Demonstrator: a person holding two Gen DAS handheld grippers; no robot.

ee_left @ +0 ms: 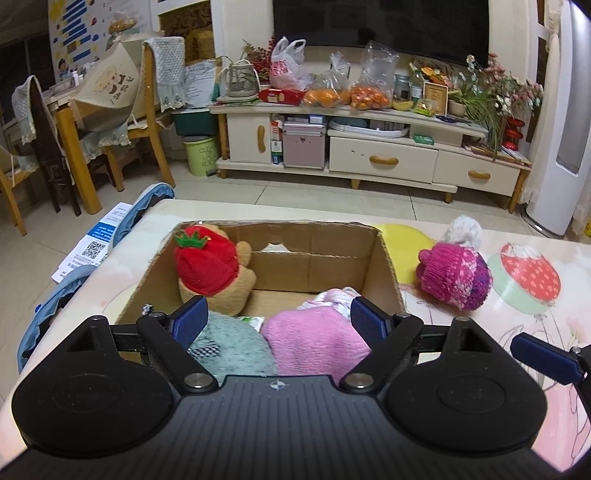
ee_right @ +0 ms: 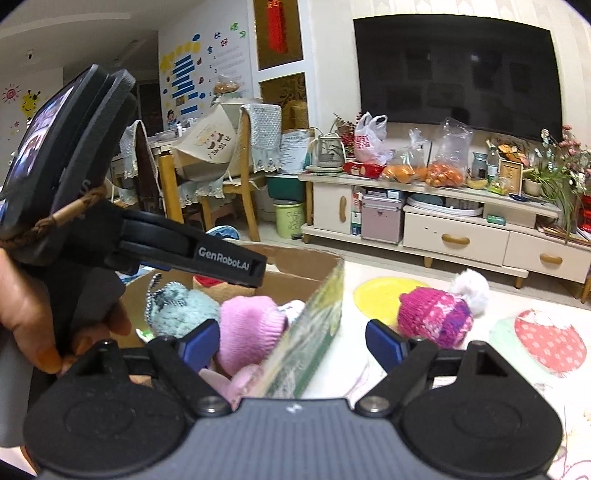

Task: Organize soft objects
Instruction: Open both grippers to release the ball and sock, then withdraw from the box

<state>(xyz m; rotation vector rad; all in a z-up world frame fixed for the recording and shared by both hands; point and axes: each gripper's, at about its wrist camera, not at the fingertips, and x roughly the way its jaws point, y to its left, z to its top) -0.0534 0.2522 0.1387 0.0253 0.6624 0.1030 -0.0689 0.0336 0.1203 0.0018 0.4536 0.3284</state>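
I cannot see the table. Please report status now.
Left gripper open above box, empty. Right gripper open, astride box wall. Magenta pompom hat outside on table. Path clear.

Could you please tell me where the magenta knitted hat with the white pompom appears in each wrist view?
Left wrist view: the magenta knitted hat lies right of centre on the table, outside the open cardboard box, to its right.
Right wrist view: the hat lies right of centre, again right of the box.
Shared landmark: the yellow circle printed on the tablecloth.

A dark television [ee_left: 380, 26] hangs above a cluttered cream cabinet [ee_left: 369, 155] on a pale tiled floor [ee_left: 258, 192].
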